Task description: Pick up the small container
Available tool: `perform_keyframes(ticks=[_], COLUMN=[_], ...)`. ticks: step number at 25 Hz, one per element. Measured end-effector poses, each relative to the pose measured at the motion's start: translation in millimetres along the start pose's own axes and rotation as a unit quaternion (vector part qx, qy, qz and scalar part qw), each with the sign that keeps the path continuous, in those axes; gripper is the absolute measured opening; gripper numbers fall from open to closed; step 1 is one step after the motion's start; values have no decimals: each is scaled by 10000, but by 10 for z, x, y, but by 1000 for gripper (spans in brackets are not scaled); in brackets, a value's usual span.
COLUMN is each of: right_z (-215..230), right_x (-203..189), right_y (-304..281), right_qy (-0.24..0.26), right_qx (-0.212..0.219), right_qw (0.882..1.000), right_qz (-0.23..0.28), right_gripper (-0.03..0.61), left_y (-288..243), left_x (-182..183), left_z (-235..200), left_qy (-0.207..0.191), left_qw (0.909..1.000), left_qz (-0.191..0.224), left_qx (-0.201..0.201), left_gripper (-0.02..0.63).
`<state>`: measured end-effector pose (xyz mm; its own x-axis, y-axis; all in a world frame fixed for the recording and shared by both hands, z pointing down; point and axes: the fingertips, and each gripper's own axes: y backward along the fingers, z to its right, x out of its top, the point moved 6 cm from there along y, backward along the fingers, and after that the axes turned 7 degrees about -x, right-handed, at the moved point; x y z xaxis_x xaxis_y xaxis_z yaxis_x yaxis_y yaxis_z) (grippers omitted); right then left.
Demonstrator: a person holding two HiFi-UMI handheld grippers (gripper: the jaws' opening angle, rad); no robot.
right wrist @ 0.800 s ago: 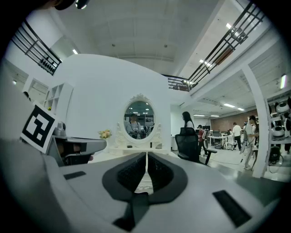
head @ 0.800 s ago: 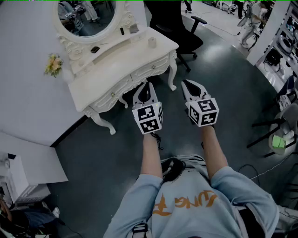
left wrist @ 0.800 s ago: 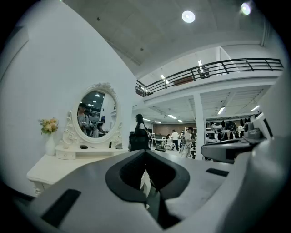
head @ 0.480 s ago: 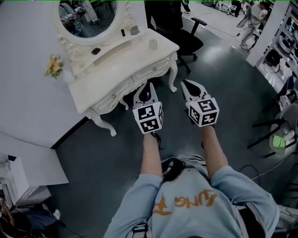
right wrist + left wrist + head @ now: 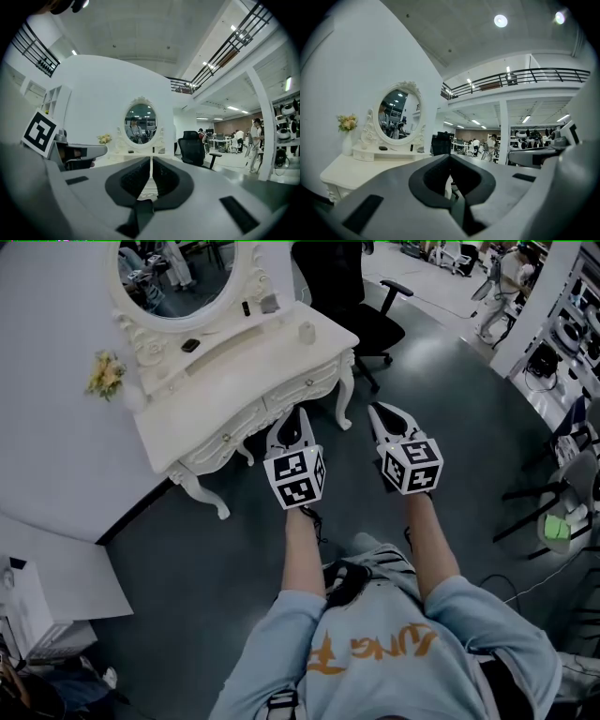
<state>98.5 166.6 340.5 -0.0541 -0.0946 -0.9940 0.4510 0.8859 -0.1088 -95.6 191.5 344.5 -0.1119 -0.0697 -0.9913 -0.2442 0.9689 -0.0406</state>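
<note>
I count two grippers, one in each of my hands. There is one white counter (image 5: 234, 371) with one oval mirror (image 5: 178, 273) at its back, one bunch of flowers (image 5: 106, 373) at its left end and one black office chair (image 5: 342, 282) behind its right end. One small container (image 5: 306, 331), pale and upright, stands alone near the counter's right end, well apart from both grippers. A dark flat thing and two other small items lie closer to the mirror, too small for me to name.

My forearms reach forward side by side, bare below pale blue sleeves. The left gripper (image 5: 297, 420) points at the counter's front edge and the right gripper (image 5: 382, 414) hangs over the dark floor just beside it. The left jaws are pressed together with nothing between them. The right jaws seem pressed together too, with only a thin slit between the pads.

Against the earlier frame both grippers hold almost the same pose. The counter has slid slightly left in view, and a pale shoe tip now shows between my arms.
</note>
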Motion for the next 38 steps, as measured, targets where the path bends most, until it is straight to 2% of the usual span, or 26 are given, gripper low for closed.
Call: perform_keyframes(ticks=[4,9,14,21,29,38], right_z=[-3,-10,98,372,764,1203], right_x=[23,62,231,235,135,-279], right_y=[-89,-237,-423,-864,-1604,-2559], right_qy=[52,213,244,99,-213,-372], right_qx=[3,3,28,54,138,252], right_qw=[10000,9997,9997,9998,9997,9973], right_qz=[-39,-112,85,184,38,-573], right_gripper=[35,35,35,35,35,35], left_y=[-15,-88,-173,-590,-1316,-2309], left_x=[52,25,301,416,234,-349], left_z=[-46,-205,-455,-576,-683,-942], left_qy=[19,96,84,-70,-112,245], left_qw=[9998,9998,9973,9956,9977,9980], left_qz=[209,174,655,839,517,-233], left_qx=[-69,50,319,406,426,540], left_gripper=[21,21,21,21,21,21])
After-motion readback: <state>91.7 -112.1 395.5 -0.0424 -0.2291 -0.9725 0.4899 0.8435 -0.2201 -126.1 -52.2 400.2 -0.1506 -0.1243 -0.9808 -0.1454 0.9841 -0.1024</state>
